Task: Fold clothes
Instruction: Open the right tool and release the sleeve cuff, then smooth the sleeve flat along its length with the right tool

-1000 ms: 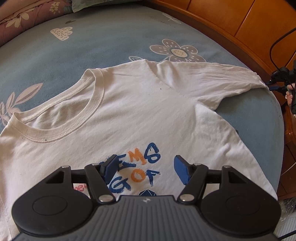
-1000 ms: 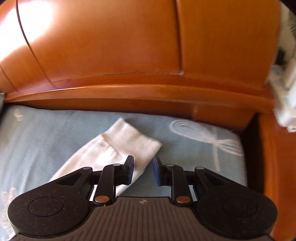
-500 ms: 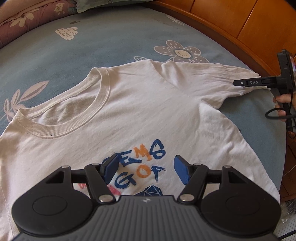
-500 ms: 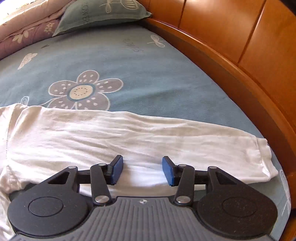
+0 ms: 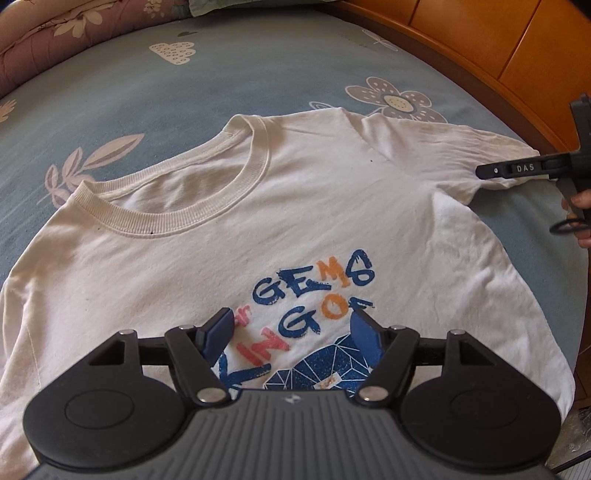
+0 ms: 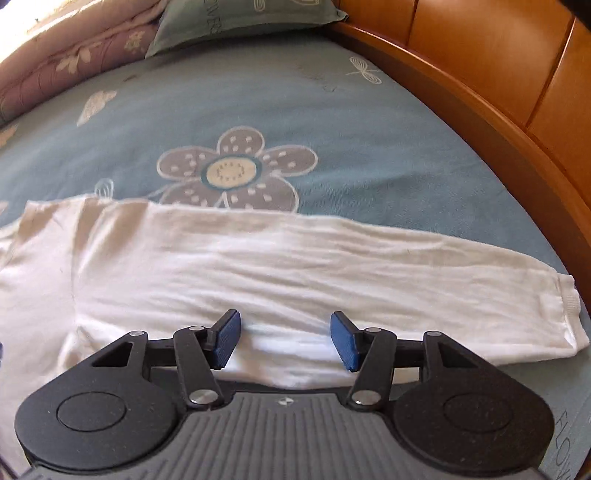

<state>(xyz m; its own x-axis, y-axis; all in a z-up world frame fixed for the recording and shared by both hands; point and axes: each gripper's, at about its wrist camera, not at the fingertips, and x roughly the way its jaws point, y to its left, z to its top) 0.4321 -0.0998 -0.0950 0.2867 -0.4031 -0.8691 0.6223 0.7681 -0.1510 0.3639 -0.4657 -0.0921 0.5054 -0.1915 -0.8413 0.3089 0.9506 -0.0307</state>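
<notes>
A white long-sleeved shirt [image 5: 314,221] with a blue and orange print lies flat, front up, on the bed. My left gripper [image 5: 295,338] hovers open over the printed chest, nothing between its blue pads. The shirt's right sleeve [image 6: 295,266] stretches out sideways toward the wooden bed frame, cuff at the far right. My right gripper [image 6: 284,339] stands open just over the sleeve's near edge, holding nothing. From the left wrist view the right gripper [image 5: 517,170] shows at the sleeve, held by a hand [image 5: 581,206].
The bed has a blue flowered sheet [image 5: 221,85]. A curved wooden frame [image 6: 498,122] runs along the right. A green pillow [image 6: 240,18] and a pink quilt [image 6: 74,62] lie at the far end. A cable [image 5: 565,225] hangs by the hand.
The right gripper swung from facing the cuff and bed frame to facing along the sleeve, and its jaws opened wider. The left gripper drew back down the shirt, showing more of the print.
</notes>
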